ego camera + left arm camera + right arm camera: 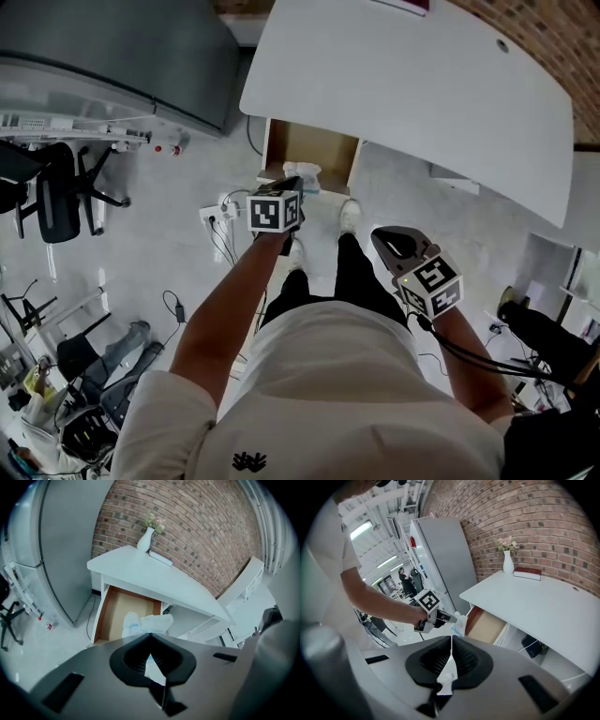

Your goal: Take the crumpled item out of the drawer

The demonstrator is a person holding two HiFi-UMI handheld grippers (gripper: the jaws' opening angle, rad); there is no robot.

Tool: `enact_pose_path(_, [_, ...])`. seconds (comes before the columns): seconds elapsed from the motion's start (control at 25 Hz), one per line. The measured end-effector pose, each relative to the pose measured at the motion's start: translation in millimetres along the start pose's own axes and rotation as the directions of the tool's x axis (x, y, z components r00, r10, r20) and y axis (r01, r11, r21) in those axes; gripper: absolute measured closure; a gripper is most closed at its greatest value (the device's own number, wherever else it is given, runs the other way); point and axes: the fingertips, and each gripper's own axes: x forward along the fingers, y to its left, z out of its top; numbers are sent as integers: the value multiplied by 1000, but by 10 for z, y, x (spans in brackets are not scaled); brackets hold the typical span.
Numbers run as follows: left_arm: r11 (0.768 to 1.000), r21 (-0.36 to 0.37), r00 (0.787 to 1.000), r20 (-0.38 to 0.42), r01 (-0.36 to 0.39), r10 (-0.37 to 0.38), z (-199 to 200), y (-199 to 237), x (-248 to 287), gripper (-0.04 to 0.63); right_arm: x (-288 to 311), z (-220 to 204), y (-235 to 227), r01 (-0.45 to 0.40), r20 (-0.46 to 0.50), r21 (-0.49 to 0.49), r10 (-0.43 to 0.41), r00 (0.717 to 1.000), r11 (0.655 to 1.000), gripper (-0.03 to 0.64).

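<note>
Left tool [298, 181] reaches to the open drawer [315, 150] under the white counter [422, 84], jaws pressed together on one edge of the crumpled wrapper [145, 623]. Wrapper is white with pale blue print, thin plastic or paper by the look. Right gripper view shows it hanging off the tool tips at the drawer's front edge, apparently clear of the drawer floor. Judged very light, soft, collapsing under any squeeze; not fragile, though a thin edge could slip or tear. Better purchase is on a bunched fold. Right tool [451, 641] is held back, jaws together, nothing between them.
</note>
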Motion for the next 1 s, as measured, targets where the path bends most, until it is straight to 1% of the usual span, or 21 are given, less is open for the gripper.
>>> enact_pose_path(0.16, [998,52,999,4,45,-45,-109,-77,-407,572,41,90,249,10,17,-4,-10,1000,1000,583])
enact_pose_path(0.4, [984,132,992,16,121,-124,-222,-202,-1008,572,74,238,611,39,53,-13,-39,998,999,583])
enact_pose_path(0.76, [962,193,978,33,196,-206,-451,-301,-1743,572,30,219,1112,99,87,-17,-97,991,995,583])
enact_pose_path(1.0, [951,210,969,47,229,-244,-649,-313,-2170,572,16,153,1426,128,102,-8,-126,987,992,584])
